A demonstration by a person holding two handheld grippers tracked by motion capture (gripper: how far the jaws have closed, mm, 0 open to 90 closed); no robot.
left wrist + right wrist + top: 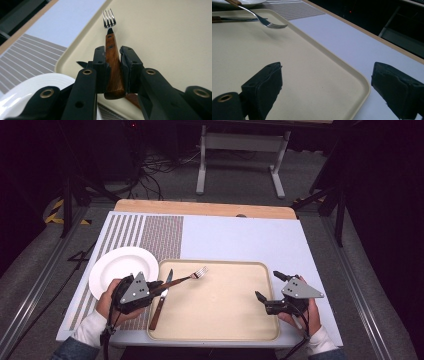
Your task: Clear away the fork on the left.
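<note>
Left hand-held gripper (pixel 113 72) clamped on fork (pixel 112 53) handle, lifted over tray (pixel 220 320); right hand-held gripper (pixel 269 287) apart, waiting.

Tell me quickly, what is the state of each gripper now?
Left gripper: closed on the fork by its wooden handle.
Right gripper: open, holding nothing.

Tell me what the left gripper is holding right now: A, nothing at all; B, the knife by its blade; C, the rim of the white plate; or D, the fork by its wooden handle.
D: in the left gripper view the left gripper has its jaws closed on the wooden handle of the fork, whose tines point out over the tray; the knife lies on the tray.
</note>
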